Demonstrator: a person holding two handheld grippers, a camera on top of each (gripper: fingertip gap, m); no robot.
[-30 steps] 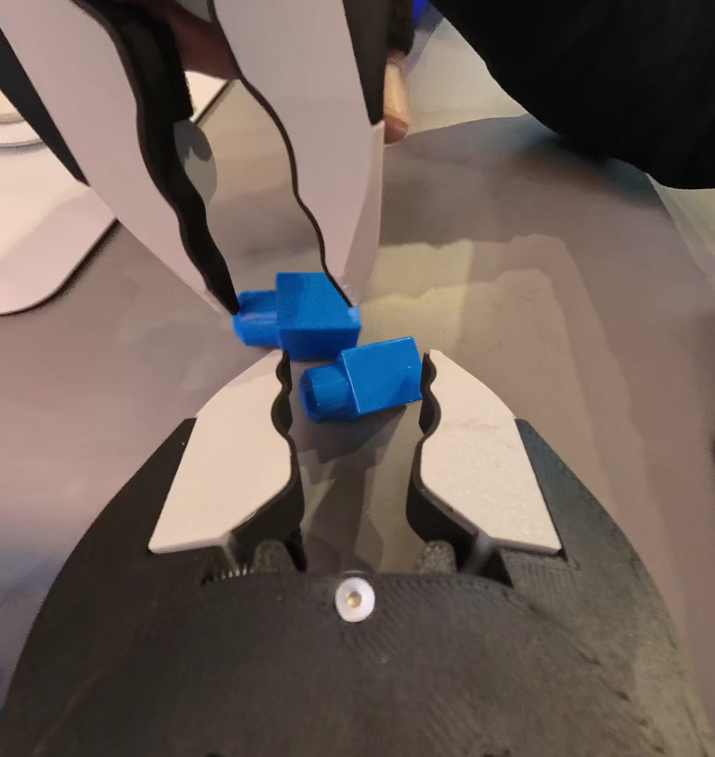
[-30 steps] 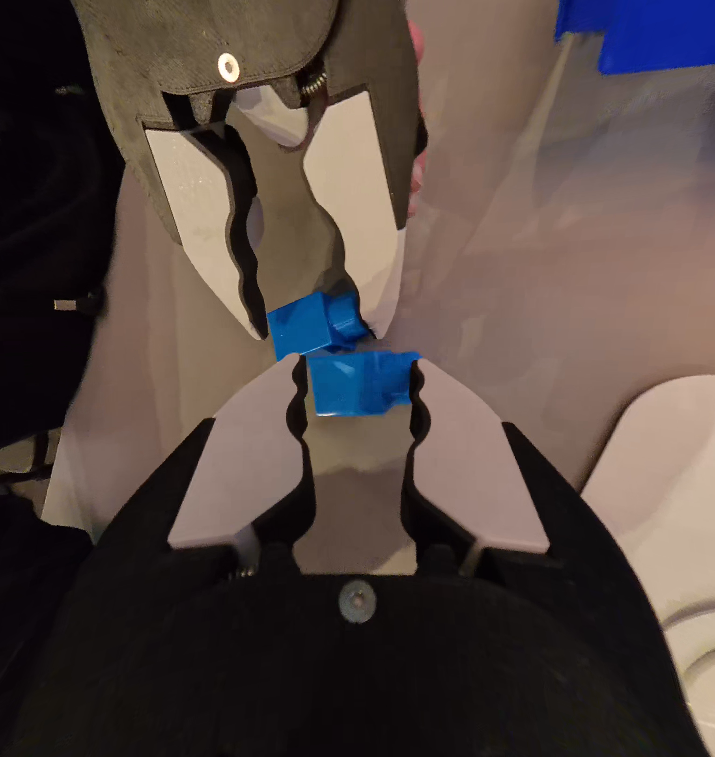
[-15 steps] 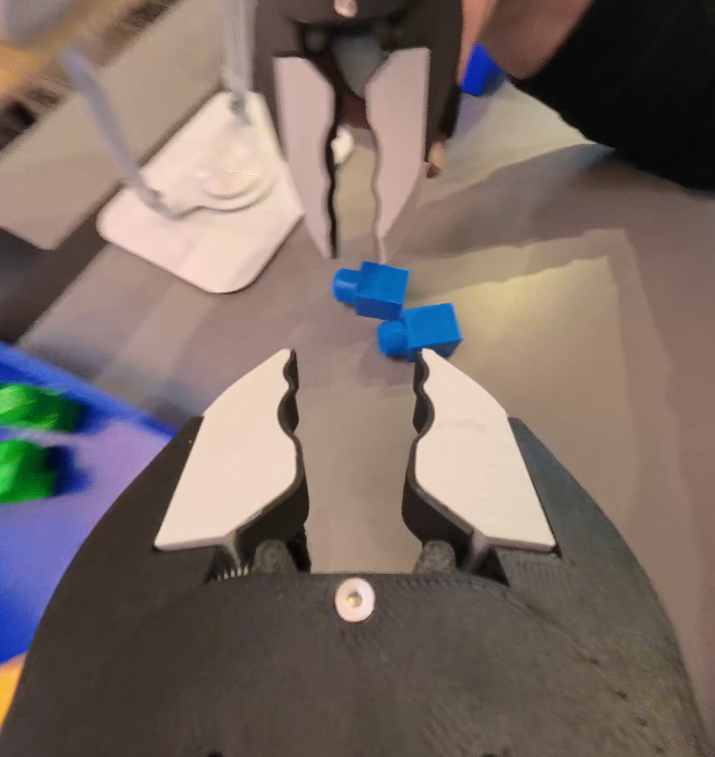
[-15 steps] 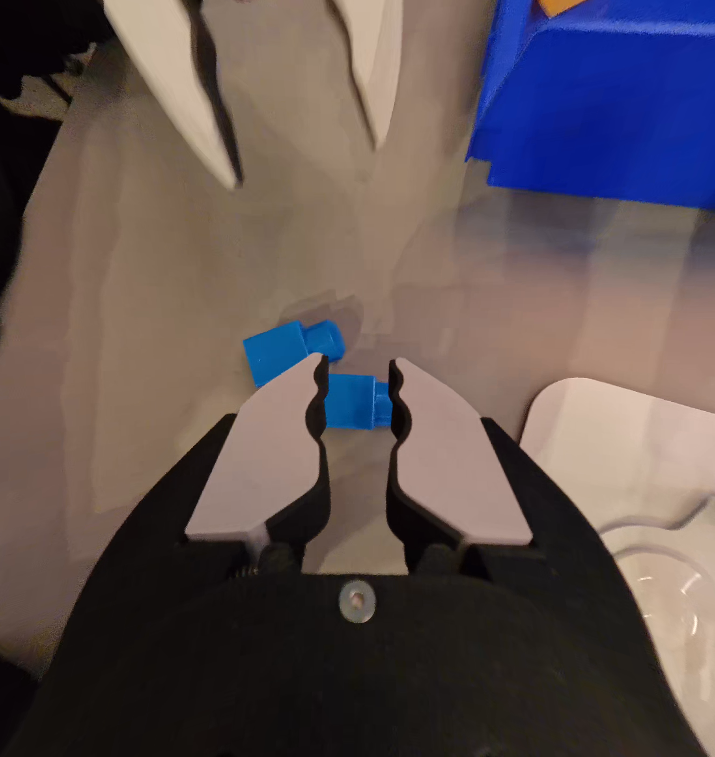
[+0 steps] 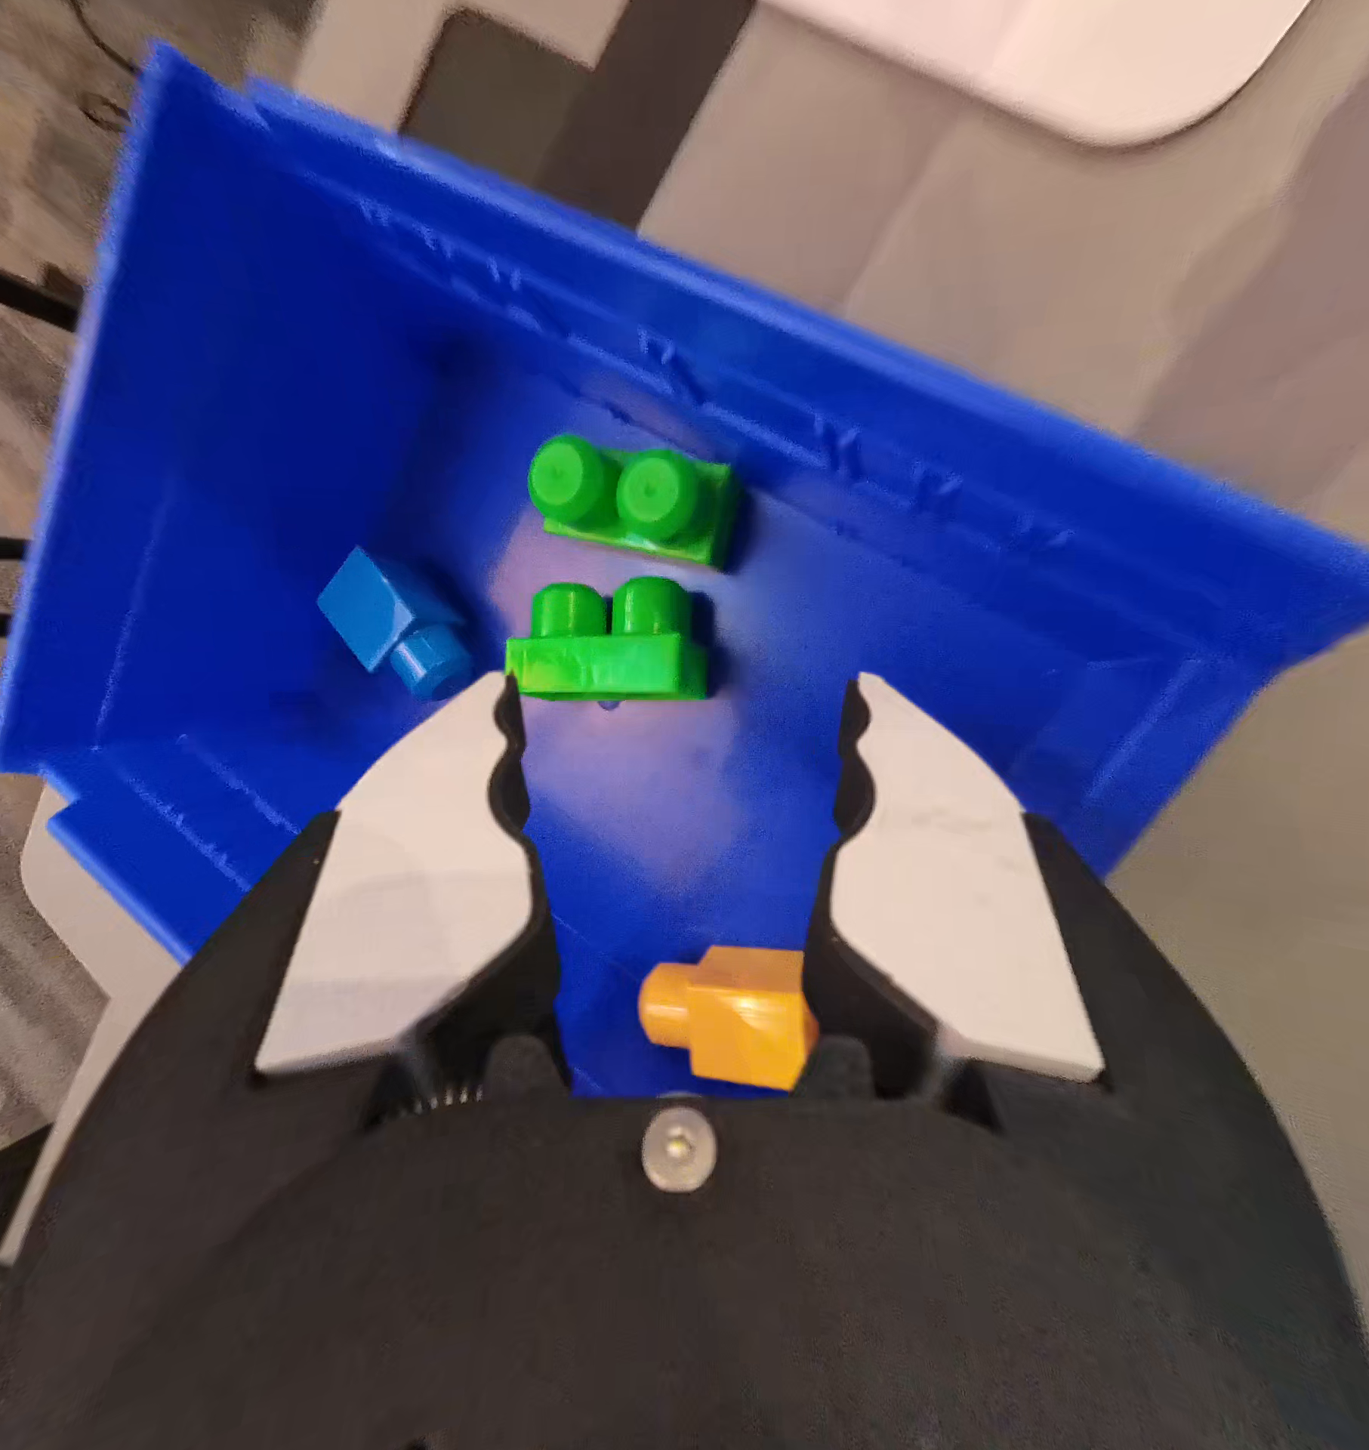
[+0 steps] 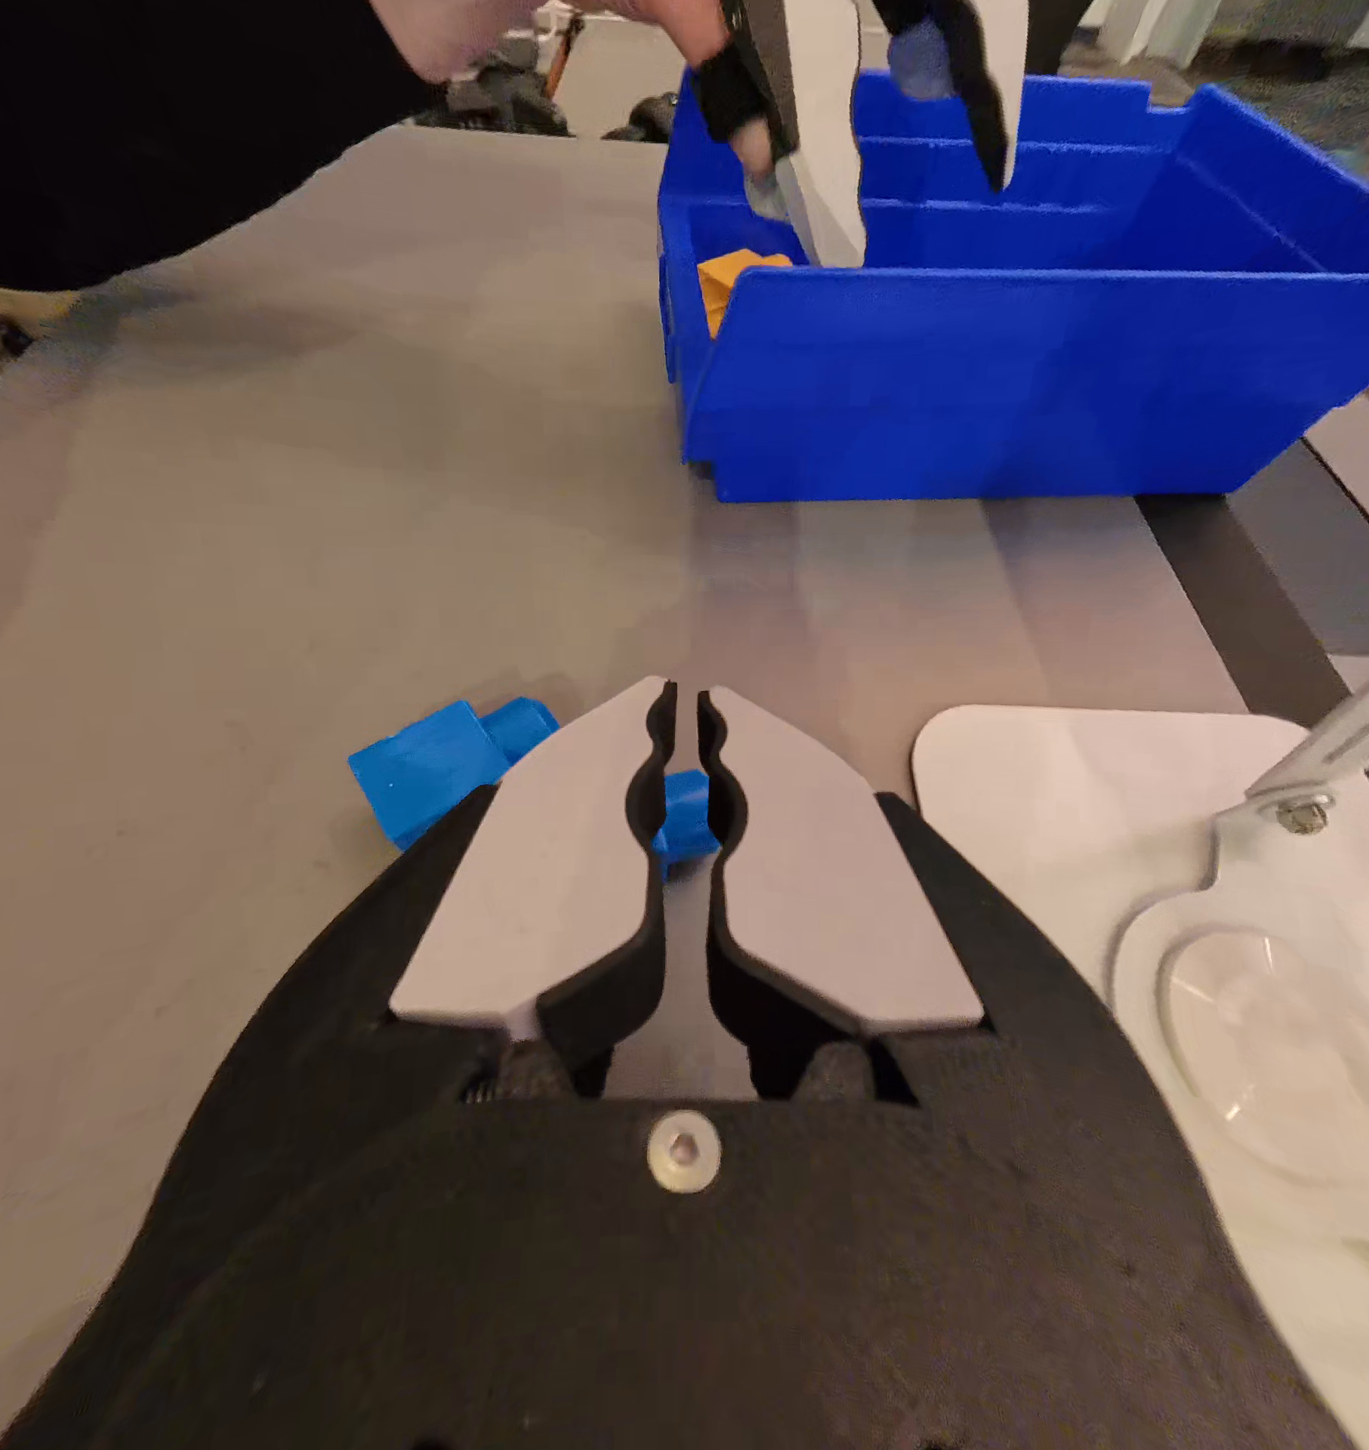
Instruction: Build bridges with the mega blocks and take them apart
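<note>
The left gripper hangs over the blue bin, pointing down into it, with its jaws spread wide and nothing between the pads. Just ahead of its fingertips lies a green 2-stud block on its side, studs pointing away from the gripper; the block's near left corner sits right at the tip of the left finger, though contact cannot be told through the blur. Beyond that block lies a second green 2-stud block, close to the bin's far wall. To the left of the fingertips a blue 1-stud block lies tilted on the bin floor. Back near the gripper's palm, against the right finger, an orange 1-stud block lies on the bin floor under the jaws, stud pointing left.

The right gripper is low over the grey table, its jaws nearly closed with only a thin slit between the tips. A small blue block shows in the gap farther back, at the wavy part of the pads; whether the pads press on it or it simply lies on the table beneath them cannot be told. Just left of this gripper, touching its left finger in the view, another blue 1-stud block lies on the table. To the right sits a white base plate. Far ahead stands the bin, with the left gripper reaching in from above.
</note>
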